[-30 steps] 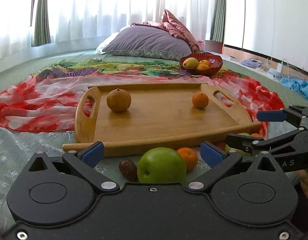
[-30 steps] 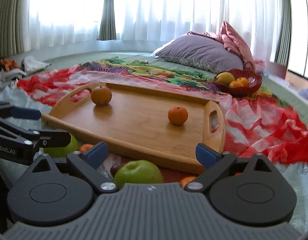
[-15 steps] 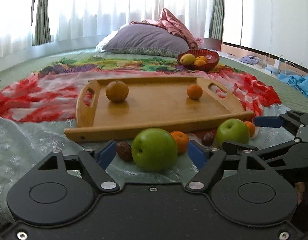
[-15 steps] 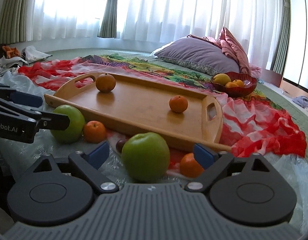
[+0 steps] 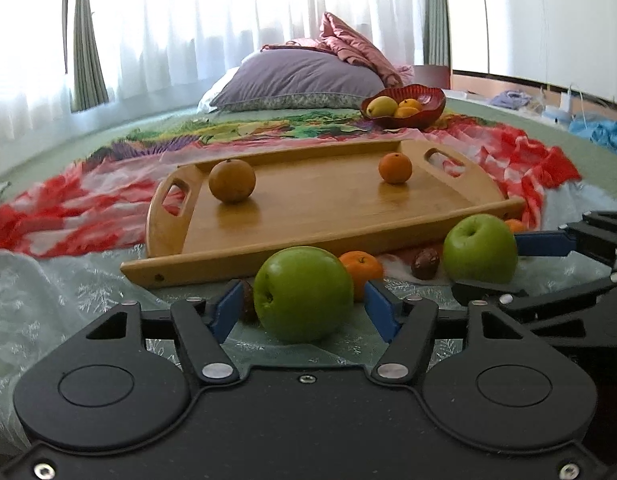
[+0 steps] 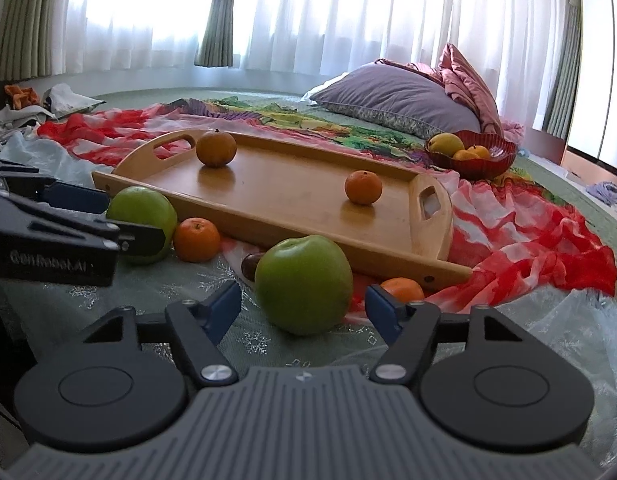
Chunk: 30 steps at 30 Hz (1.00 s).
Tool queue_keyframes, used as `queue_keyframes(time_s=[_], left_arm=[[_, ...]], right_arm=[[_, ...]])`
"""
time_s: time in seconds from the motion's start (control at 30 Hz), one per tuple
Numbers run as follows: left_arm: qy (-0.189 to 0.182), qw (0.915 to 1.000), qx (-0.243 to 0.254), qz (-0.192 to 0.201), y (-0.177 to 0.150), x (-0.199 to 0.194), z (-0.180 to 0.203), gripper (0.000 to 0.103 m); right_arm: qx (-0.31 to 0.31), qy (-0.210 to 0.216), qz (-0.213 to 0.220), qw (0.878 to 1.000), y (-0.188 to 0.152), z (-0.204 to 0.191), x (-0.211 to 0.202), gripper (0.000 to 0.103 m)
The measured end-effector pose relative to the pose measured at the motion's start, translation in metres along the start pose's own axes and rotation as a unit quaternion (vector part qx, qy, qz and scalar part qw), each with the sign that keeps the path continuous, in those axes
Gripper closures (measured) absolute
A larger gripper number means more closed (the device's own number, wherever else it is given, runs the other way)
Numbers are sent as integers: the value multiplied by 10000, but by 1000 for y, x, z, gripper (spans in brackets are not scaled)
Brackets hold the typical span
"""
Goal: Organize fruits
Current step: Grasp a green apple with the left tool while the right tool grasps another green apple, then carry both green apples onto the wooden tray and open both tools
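A wooden tray (image 5: 332, 216) holds a brownish orange (image 5: 231, 181) and a small orange (image 5: 395, 168). My left gripper (image 5: 302, 308) is open around a green apple (image 5: 303, 294) resting on the cloth in front of the tray. My right gripper (image 6: 302, 308) is open around a second green apple (image 6: 303, 284), which also shows in the left wrist view (image 5: 479, 249). A tangerine (image 5: 360, 268) and dark brown fruits (image 5: 425, 264) lie between the apples. Another tangerine (image 6: 402, 290) lies by the right gripper's right finger.
A red bowl (image 5: 424, 110) with yellow and orange fruit stands beyond the tray, near a purple pillow (image 5: 300, 78). A red patterned cloth (image 6: 528, 236) lies under and around the tray. Clothes (image 6: 24, 104) are piled at the far left.
Both grippers have dropped lower and pulled back a little, so each green apple now sits fully between its open fingers. The fruits and tray have not moved.
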<state>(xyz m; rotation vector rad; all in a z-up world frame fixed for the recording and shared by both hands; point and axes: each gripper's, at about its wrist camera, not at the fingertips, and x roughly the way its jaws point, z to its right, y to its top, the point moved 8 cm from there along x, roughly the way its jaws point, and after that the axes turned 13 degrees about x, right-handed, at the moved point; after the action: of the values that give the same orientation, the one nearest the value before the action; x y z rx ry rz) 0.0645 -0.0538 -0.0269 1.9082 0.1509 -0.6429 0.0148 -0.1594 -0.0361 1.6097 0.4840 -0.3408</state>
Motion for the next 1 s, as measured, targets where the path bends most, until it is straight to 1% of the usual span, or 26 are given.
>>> queue_keyframes(time_s=[0.1, 0.17, 0.5, 0.67, 0.77, 0.8, 0.83, 0.87, 0.9, 0.97, 1.0], left_arm=[[98, 9999, 104, -24, -1, 3, 4, 47], [173, 9998, 119, -16, -2, 4, 4, 50], [205, 9997, 108, -55, -5, 16, -1, 49], [169, 9998, 46, -22, -5, 22, -3, 48], [137, 9999, -36, 17, -5, 22, -6, 49], [155, 9998, -142, 29, -4, 20, -8, 49], [202, 9992, -344, 94, -3, 15, -12, 49], [238, 9984, -472, 212, 0, 9, -16, 50], [299, 9982, -422, 298, 4, 4, -17, 50], [426, 9981, -267, 348, 11, -2, -21, 50], [422, 9978, -330, 378, 14, -4, -24, 50]], right_arm=[[141, -10, -38, 9999, -1, 1, 5, 28], [217, -9, -44, 9998, -1, 3, 7, 29], [292, 7, -33, 9996, 0, 3, 13, 31], [316, 8, -23, 9995, 1, 3, 16, 35], [331, 10, -30, 9994, 2, 3, 19, 36], [335, 12, -26, 9994, 2, 3, 19, 38], [337, 15, -26, 9994, 2, 4, 19, 43], [341, 6, -34, 9994, 2, 4, 19, 43], [400, -5, -51, 9992, 3, 4, 18, 44], [568, 63, -62, 9983, 6, 5, 13, 44], [631, 125, -46, 9979, 9, 5, 11, 44]])
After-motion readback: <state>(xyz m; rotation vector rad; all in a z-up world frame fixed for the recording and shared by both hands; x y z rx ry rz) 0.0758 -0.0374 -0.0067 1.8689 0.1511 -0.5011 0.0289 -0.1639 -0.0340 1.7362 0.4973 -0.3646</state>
